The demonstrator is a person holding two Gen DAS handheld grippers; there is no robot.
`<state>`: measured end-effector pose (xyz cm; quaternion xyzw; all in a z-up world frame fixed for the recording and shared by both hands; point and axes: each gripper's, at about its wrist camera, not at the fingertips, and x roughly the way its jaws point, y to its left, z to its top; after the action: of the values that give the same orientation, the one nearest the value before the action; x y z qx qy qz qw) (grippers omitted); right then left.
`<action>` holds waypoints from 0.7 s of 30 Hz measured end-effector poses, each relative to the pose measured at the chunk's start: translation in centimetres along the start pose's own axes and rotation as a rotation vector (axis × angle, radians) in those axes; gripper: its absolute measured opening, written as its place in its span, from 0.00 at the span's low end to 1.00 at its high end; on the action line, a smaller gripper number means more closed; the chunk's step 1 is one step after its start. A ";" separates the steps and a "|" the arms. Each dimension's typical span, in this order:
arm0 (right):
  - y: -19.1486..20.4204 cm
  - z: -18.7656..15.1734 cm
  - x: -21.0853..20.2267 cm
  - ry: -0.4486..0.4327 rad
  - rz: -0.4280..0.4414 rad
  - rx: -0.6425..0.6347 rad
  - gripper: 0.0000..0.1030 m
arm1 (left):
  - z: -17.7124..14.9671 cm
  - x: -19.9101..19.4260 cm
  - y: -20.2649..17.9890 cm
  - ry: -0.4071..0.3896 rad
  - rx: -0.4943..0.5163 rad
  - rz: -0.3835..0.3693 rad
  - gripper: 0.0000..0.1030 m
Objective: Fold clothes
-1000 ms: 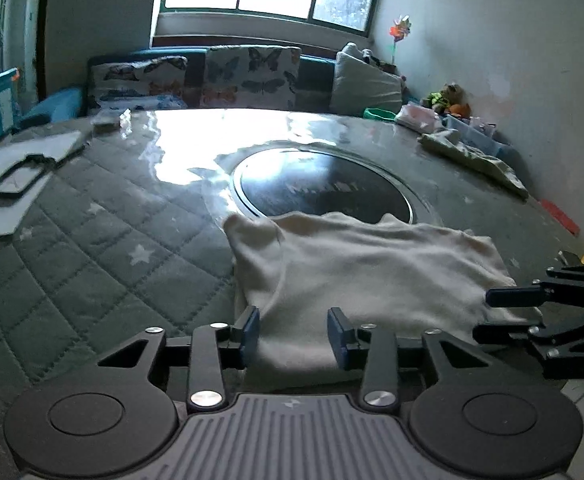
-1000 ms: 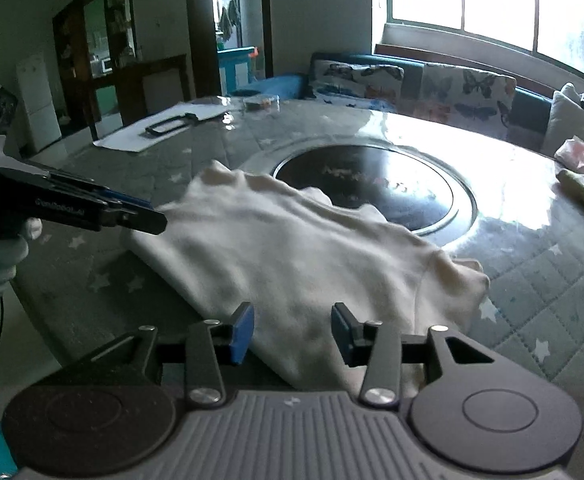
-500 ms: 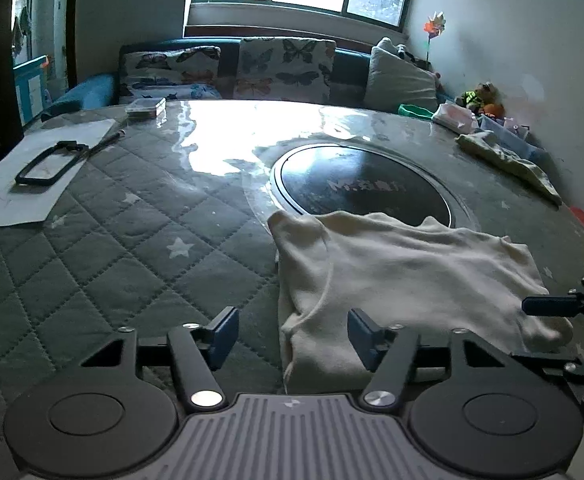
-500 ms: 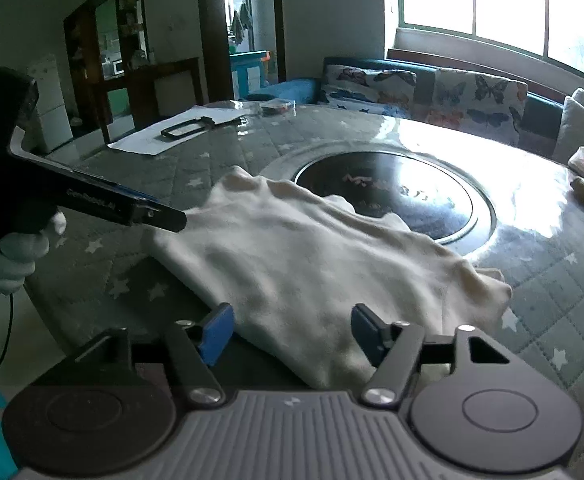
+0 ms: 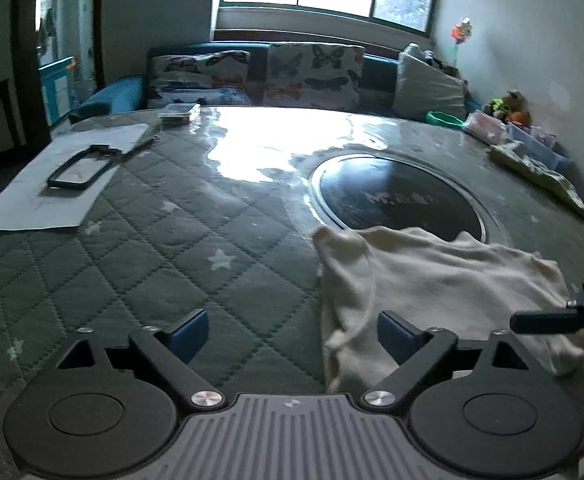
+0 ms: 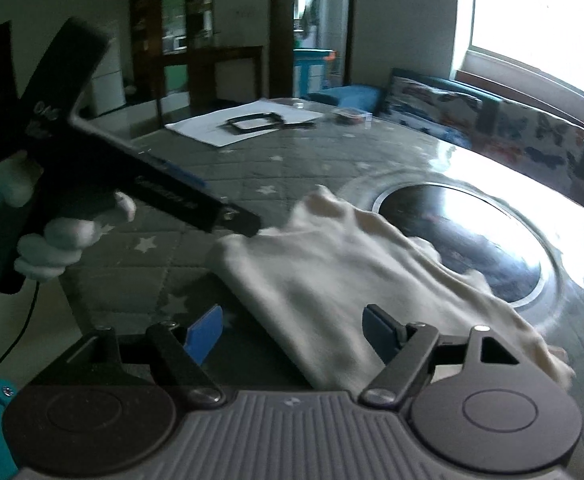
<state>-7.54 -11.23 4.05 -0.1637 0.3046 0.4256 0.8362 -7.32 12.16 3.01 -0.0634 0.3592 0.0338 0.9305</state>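
Note:
A folded cream garment (image 5: 431,280) lies on the quilted grey table cover, partly over the dark round inset (image 5: 399,194). My left gripper (image 5: 292,334) is open and empty, at the garment's near left corner. The garment also shows in the right wrist view (image 6: 351,280). My right gripper (image 6: 293,330) is open and empty, above the garment's near edge. The left gripper shows in the right wrist view (image 6: 248,222), held by a white-gloved hand, its tip at the garment's corner. One right gripper finger (image 5: 543,320) reaches in at the right of the left wrist view.
A white paper sheet with a black frame (image 5: 80,168) lies at the far left of the table. A small box (image 5: 178,114) sits at the back. A greenish cloth (image 5: 539,172) lies at the right edge. A sofa with butterfly cushions (image 5: 292,76) stands behind.
Both grippers have opened wider and drawn back from the garment. The left gripper has shifted left, so the garment sits more to its right.

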 end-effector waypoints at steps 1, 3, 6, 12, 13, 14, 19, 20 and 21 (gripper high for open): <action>0.3 0.2 0.3 0.001 0.003 -0.013 0.77 | 0.1 0.0 0.3 -0.006 -0.008 0.007 0.96; 0.9 0.7 0.9 0.002 0.011 -0.039 0.77 | 0.4 -0.1 0.8 -0.018 -0.020 0.018 1.00; 1.6 1.3 1.7 0.003 0.024 -0.065 0.77 | 0.7 -0.1 1.4 -0.051 -0.042 0.033 1.00; 2.6 2.0 3.0 0.014 0.033 -0.099 0.77 | 1.1 0.4 2.6 -0.042 -0.095 0.042 1.00; 2.9 2.0 3.2 0.016 0.032 -0.107 0.77 | 1.1 0.5 2.7 -0.038 -0.101 0.045 1.00; 3.1 2.1 3.5 0.018 0.031 -0.115 0.76 | 1.2 0.6 2.8 -0.033 -0.107 0.050 1.00; 4.2 2.2 4.4 0.031 0.031 -0.150 0.70 | 1.0 0.9 3.0 -0.002 -0.112 0.071 1.00; 4.5 2.2 4.6 0.029 0.031 -0.159 0.70 | 1.0 0.8 2.9 0.003 -0.109 0.071 1.00; 4.6 2.1 4.6 0.027 0.033 -0.161 0.70 | 0.9 0.8 2.8 0.006 -0.103 0.073 1.00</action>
<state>-8.41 -4.59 2.64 -0.2310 0.2833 0.4600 0.8092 -6.43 15.05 2.89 -0.0982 0.3621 0.0859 0.9230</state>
